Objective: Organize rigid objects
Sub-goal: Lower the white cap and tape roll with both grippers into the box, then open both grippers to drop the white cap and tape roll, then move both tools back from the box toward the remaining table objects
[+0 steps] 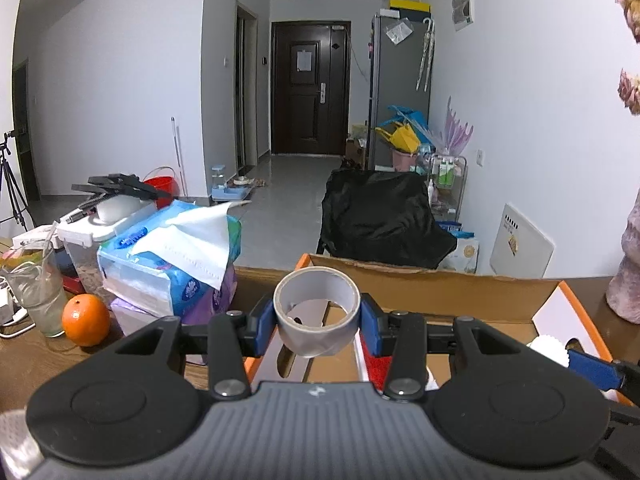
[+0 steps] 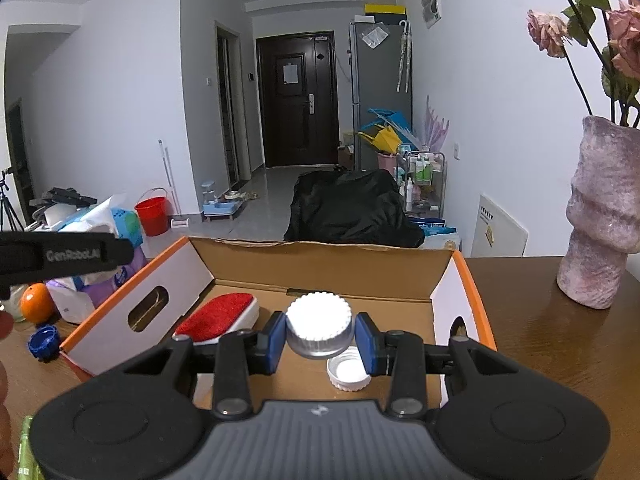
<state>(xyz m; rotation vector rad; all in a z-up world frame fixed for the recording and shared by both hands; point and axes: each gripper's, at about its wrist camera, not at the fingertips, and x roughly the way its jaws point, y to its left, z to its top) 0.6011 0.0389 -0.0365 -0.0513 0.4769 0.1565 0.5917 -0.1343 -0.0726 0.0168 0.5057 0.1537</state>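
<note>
Black left tongs (image 2: pixel 120 251) marked "GenRobot.AI"

Two matching handheld grippers, black and grey with blue pads

Each, the left gripper (image 1: pixel 317 320) and the right gripper (image 2: pixel 320 338), has a ribbed grey centre plate bearing a small pale logo, flanked by two round black housings with recessed discs. Black linkage arms with silver screw heads run to blue fingers (image 2: pixel 370 344). One black side reads "GenRobot.AI".
</note>
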